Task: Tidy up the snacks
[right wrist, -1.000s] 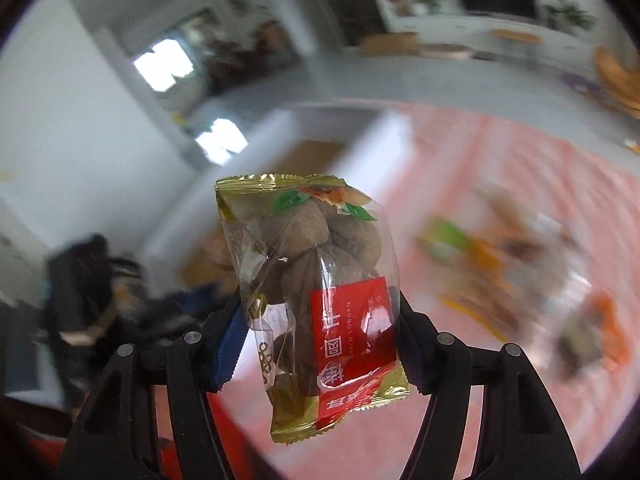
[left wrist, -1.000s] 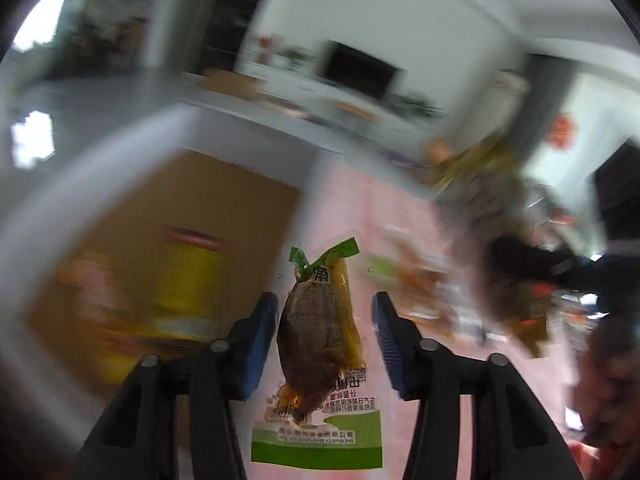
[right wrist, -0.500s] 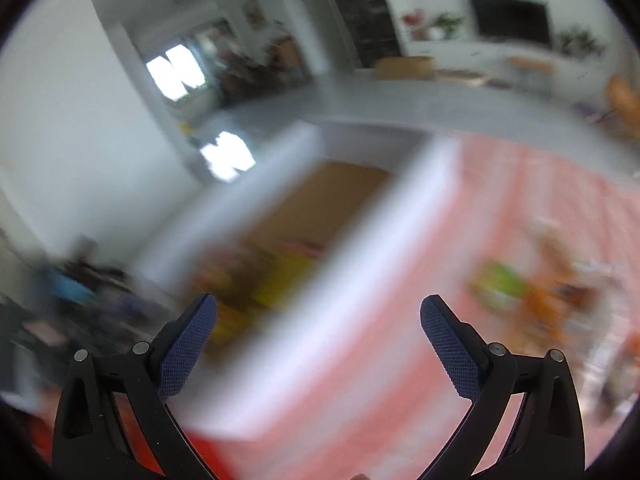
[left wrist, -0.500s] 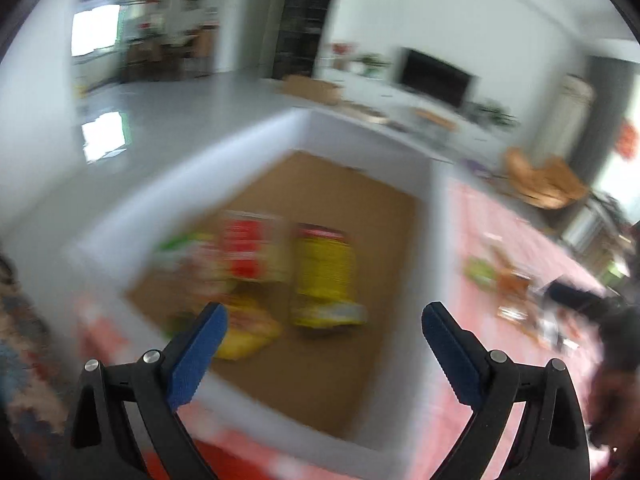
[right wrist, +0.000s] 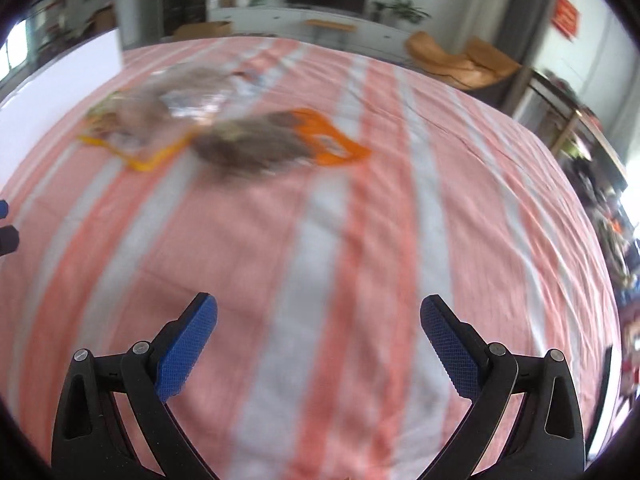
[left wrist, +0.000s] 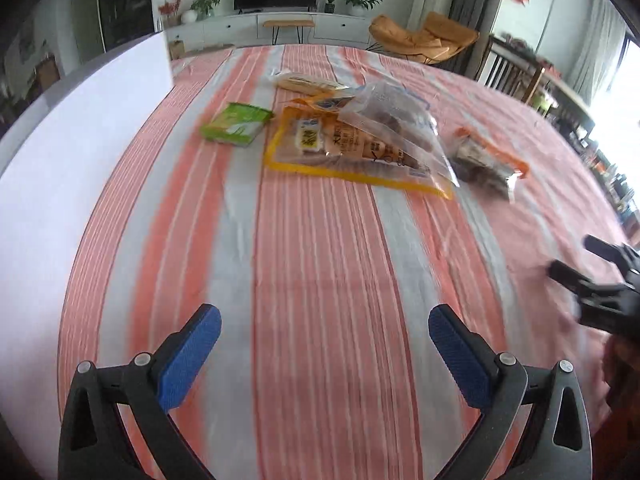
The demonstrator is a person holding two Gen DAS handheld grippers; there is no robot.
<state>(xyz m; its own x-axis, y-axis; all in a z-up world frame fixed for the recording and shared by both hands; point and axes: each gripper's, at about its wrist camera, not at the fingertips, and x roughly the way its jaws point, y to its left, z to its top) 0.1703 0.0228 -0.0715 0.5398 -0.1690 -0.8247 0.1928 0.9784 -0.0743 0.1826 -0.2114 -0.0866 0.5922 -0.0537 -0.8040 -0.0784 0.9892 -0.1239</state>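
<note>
With the left gripper (left wrist: 324,354) just finishing opening and the right gripper (right wrist: 318,350) wide, both empty, reach toward twelve o'clock for the snack packets (left wrist: 356,146), one packet each.

Desk cloth (left wrist: 320,240) striped salmon-pink and pale grey; on it a yellow-bordered clear packet (left wrist: 352,152), a green-white packet (left wrist: 236,124) to its left, an orange-edged packet (left wrist: 488,158) to its right; claw pads (left wrist: 188,356) blue on black arms.
</note>
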